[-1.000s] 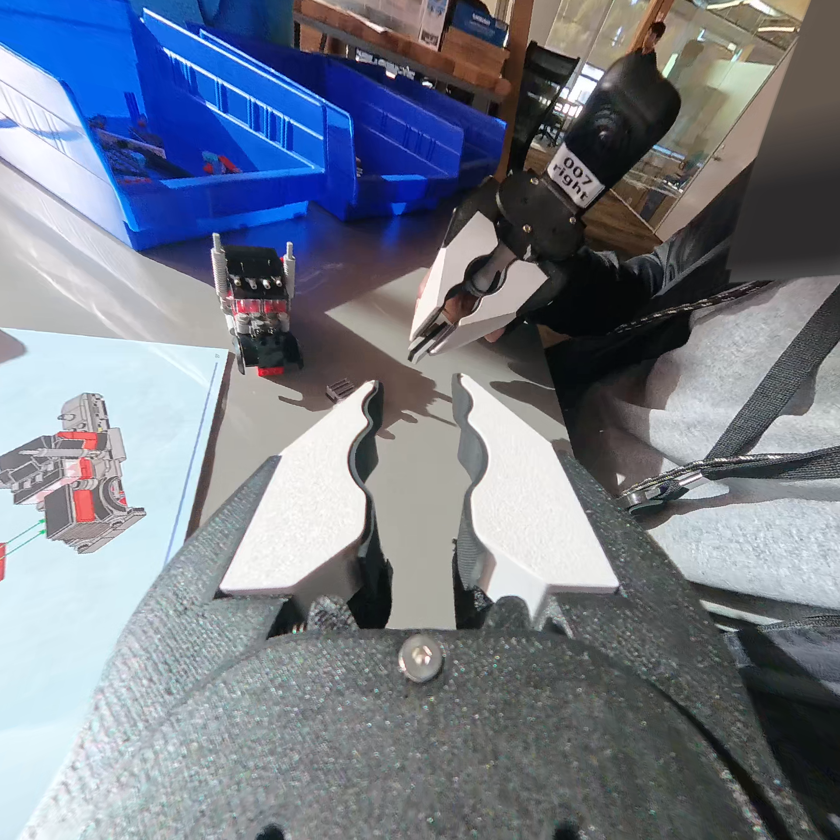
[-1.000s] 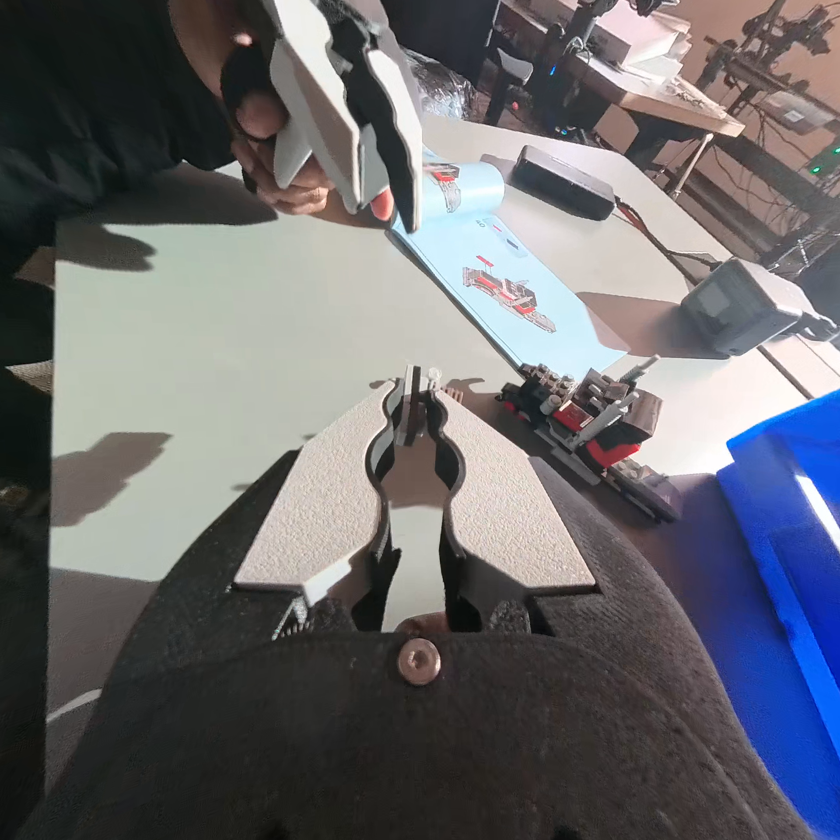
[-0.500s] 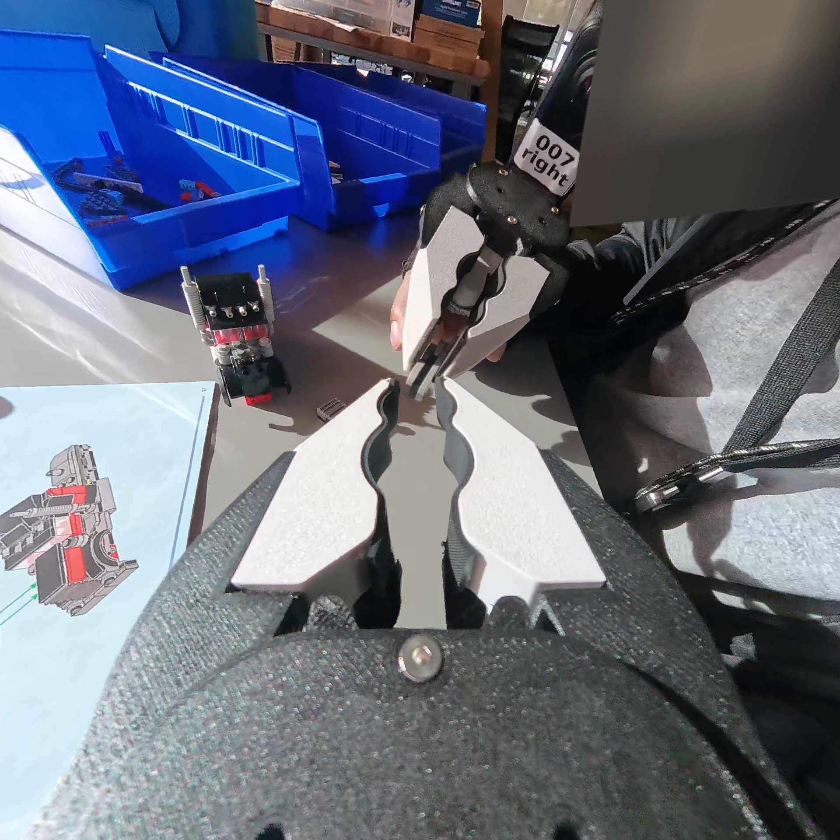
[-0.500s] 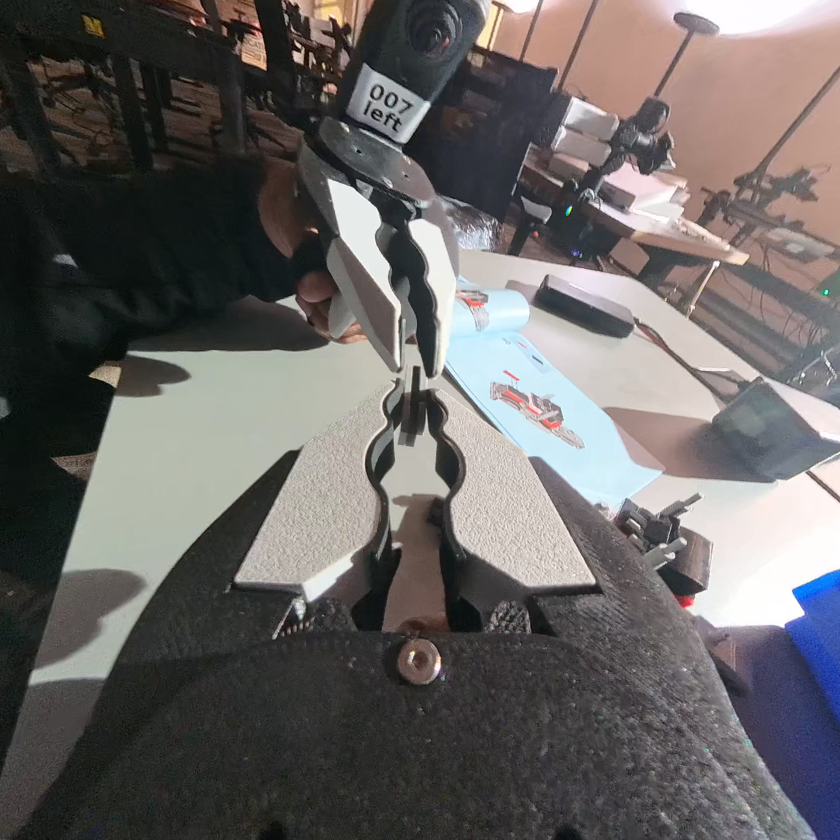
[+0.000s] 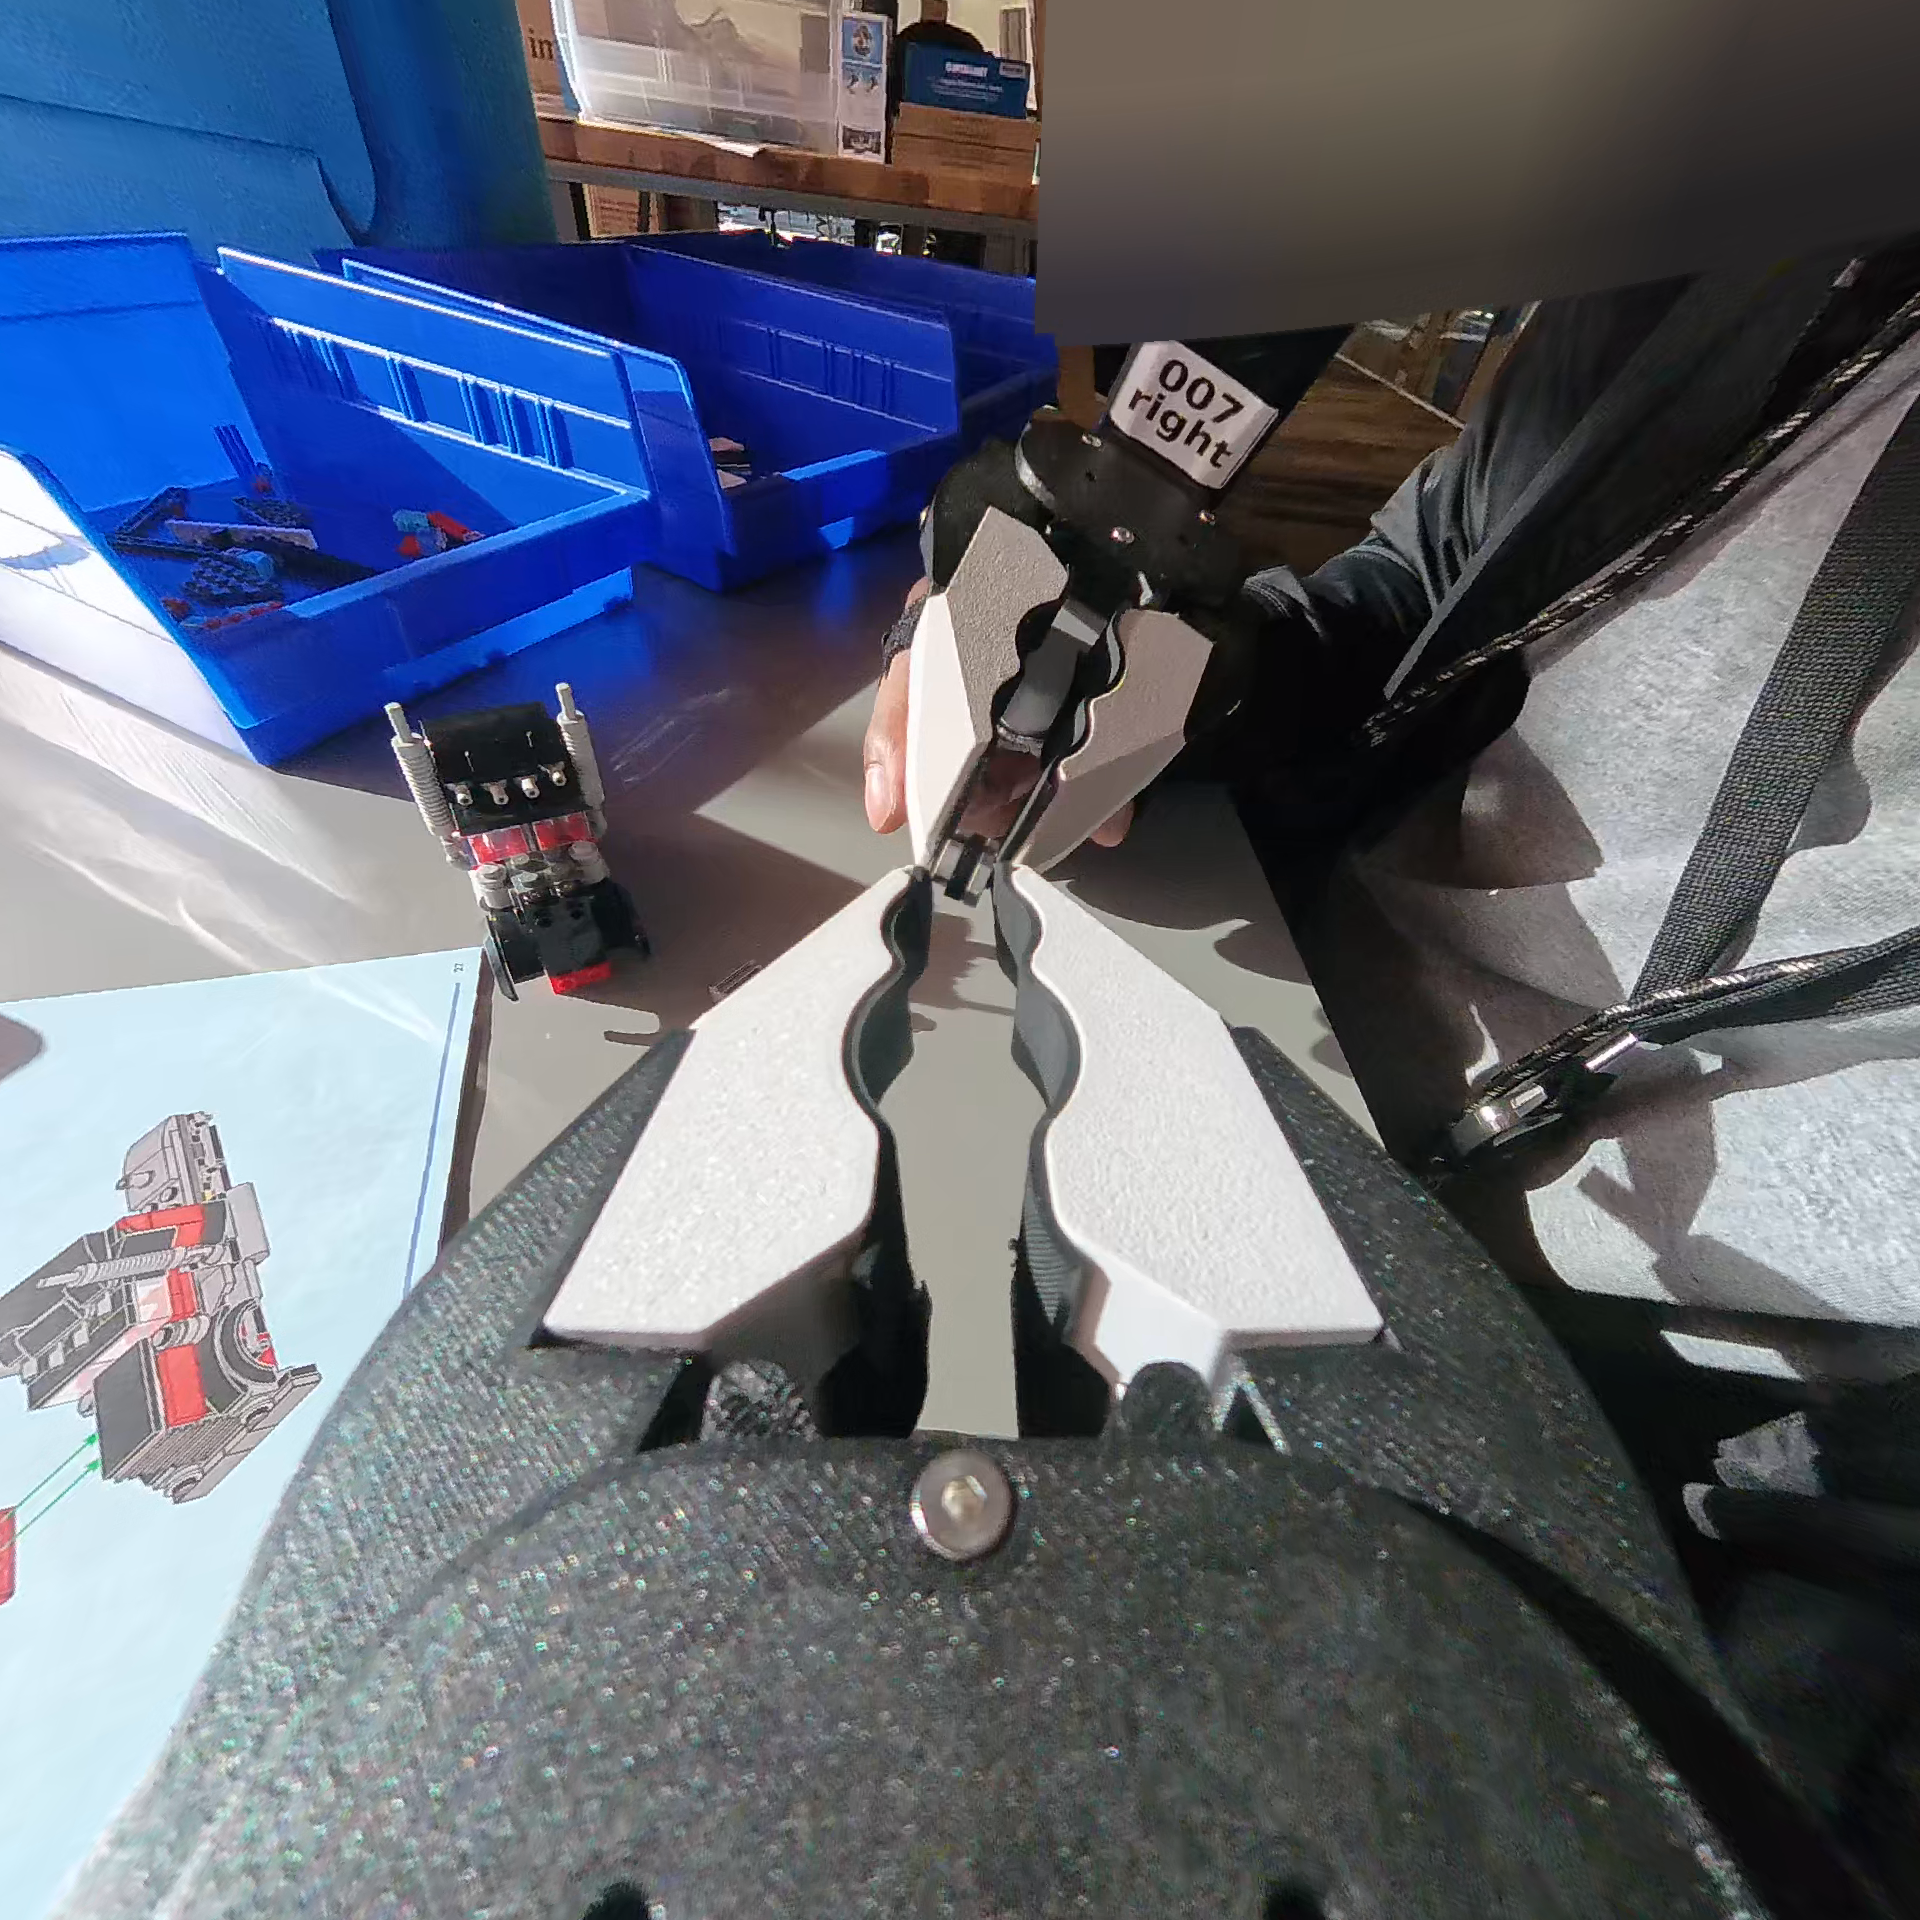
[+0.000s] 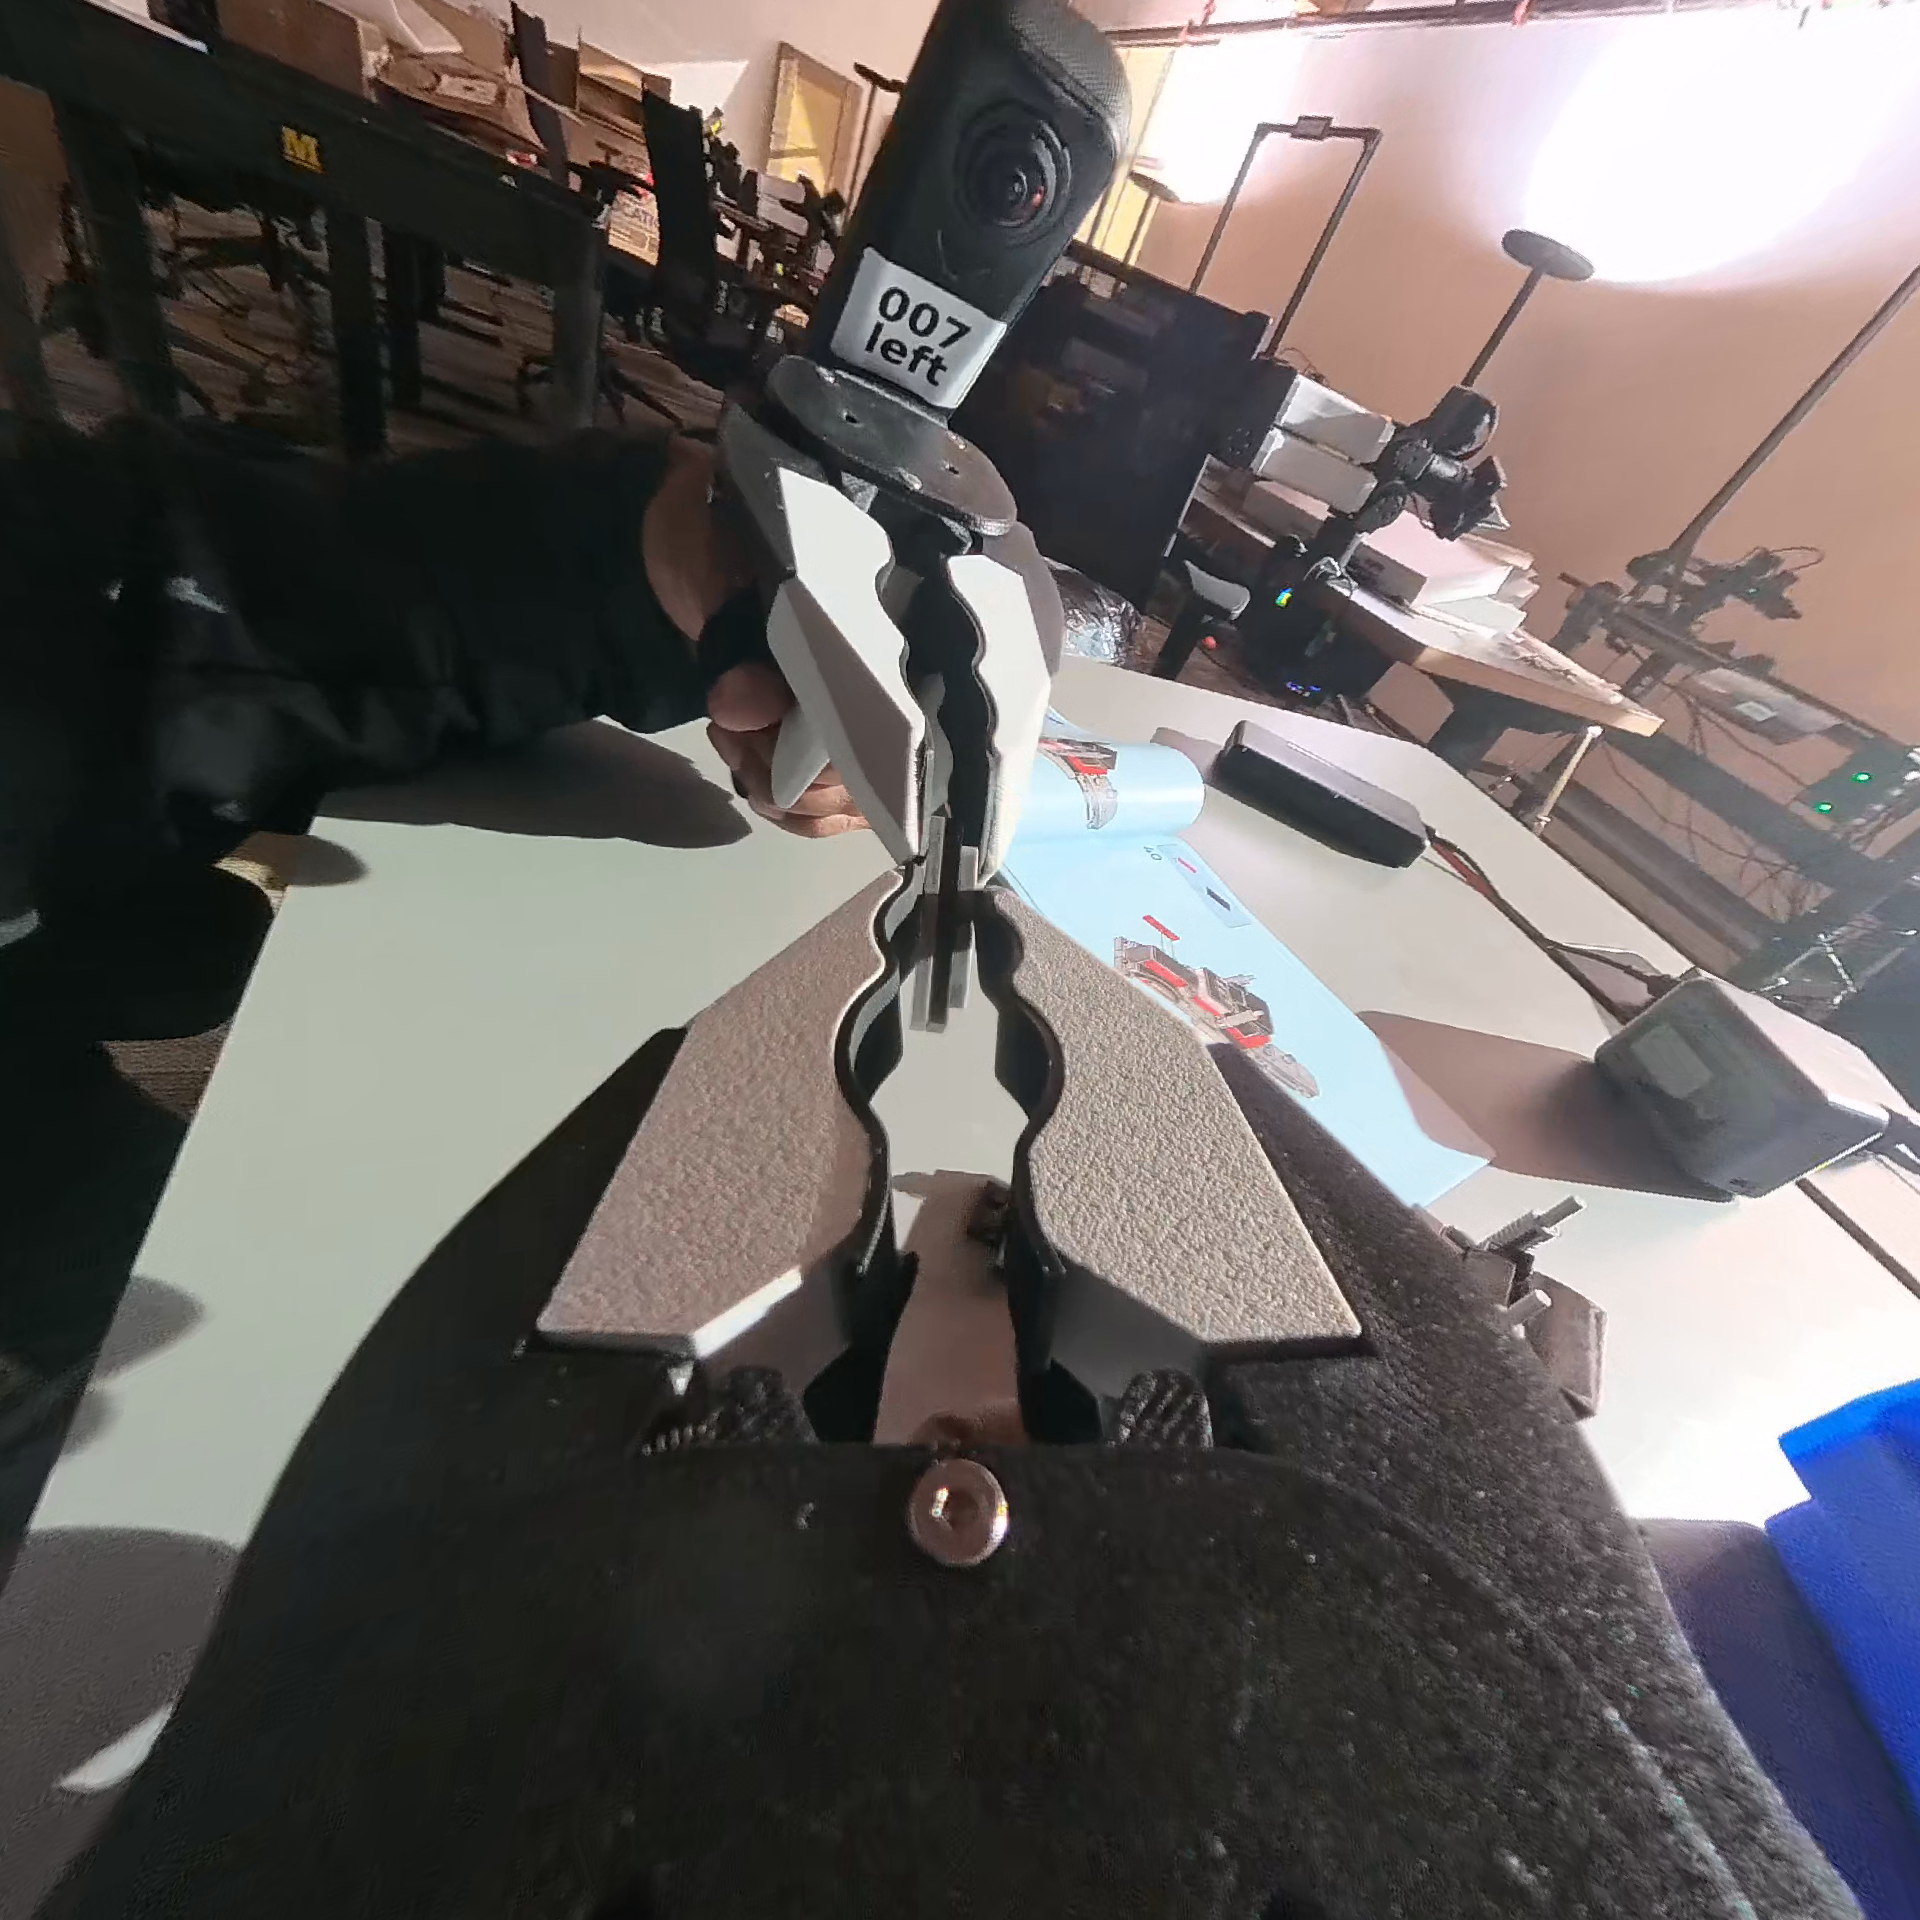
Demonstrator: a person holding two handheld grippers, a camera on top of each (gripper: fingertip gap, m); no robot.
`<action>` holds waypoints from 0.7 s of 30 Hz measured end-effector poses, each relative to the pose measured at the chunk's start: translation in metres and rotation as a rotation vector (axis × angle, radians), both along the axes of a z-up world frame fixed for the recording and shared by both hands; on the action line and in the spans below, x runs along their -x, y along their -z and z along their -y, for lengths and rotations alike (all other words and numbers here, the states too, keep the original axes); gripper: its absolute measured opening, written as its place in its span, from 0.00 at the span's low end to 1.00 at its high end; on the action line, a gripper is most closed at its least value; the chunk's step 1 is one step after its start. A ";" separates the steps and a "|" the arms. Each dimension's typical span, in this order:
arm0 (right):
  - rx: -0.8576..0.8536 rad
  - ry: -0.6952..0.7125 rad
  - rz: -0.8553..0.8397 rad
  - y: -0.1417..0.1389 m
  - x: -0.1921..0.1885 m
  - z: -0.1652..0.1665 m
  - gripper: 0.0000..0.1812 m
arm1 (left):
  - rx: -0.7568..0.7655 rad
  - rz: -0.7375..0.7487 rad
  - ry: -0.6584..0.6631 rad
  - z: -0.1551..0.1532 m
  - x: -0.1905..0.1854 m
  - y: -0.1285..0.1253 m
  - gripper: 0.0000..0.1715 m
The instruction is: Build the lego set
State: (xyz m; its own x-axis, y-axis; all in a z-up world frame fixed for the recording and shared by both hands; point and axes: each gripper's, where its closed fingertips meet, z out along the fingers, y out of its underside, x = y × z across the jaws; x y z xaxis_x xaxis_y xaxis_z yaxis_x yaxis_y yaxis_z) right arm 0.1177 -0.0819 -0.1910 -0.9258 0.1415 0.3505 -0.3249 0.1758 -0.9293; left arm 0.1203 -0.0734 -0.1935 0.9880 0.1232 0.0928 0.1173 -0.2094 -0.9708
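Observation:
My right gripper [image 6: 943, 914] is shut on a small grey lego piece [image 6: 940, 977] and holds it upright above the table. In the left wrist view the right gripper [image 5: 966, 857] comes in from above with the piece [image 5: 964, 875] at its tips. My left gripper [image 5: 961, 888] is narrowly open, with its fingertips on either side of the piece's far end; it also shows in the right wrist view [image 6: 948, 847]. The part-built black and red truck [image 5: 520, 831] stands on the table to the left. A small dark piece [image 5: 736, 975] lies near it.
The light blue instruction booklet [image 5: 208, 1195] lies at the left. Blue bins [image 5: 499, 499] with loose pieces stand behind the truck. A black box [image 6: 1320, 790] and a grey device [image 6: 1735, 1101] sit beyond the booklet. The person's torso [image 5: 1662, 935] is at the right. The grippers are tip to tip, or close to it. From either gripper's tips it is about 35 cm to the grey device [image 6: 1735, 1101].
Both grippers have risen and come together tip to tip. My left gripper's fingers have narrowed around the piece that the right gripper holds.

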 end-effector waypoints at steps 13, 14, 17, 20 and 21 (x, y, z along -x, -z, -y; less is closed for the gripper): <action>-0.047 0.003 0.056 0.007 0.003 0.000 0.07 | 0.023 0.084 -0.003 0.002 0.003 0.007 0.07; -0.049 0.002 0.052 0.007 0.003 0.001 0.07 | 0.024 0.086 -0.003 0.002 0.003 0.007 0.07; -0.049 0.000 0.046 0.007 0.003 0.002 0.07 | 0.023 0.088 -0.006 0.003 0.003 0.007 0.07; -0.038 0.003 0.043 0.005 0.004 0.001 0.07 | 0.015 0.094 -0.015 0.006 0.003 0.006 0.06; -0.032 0.007 0.043 0.004 0.006 0.000 0.06 | 0.016 0.101 -0.031 0.010 0.004 0.006 0.08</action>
State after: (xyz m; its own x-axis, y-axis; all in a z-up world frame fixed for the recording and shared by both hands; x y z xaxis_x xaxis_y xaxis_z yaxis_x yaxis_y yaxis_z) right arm 0.1121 -0.0823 -0.1951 -0.9391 0.1376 0.3150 -0.2836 0.2075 -0.9362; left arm 0.1164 -0.0838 -0.1993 0.9695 0.1558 0.1891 0.2207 -0.2196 -0.9503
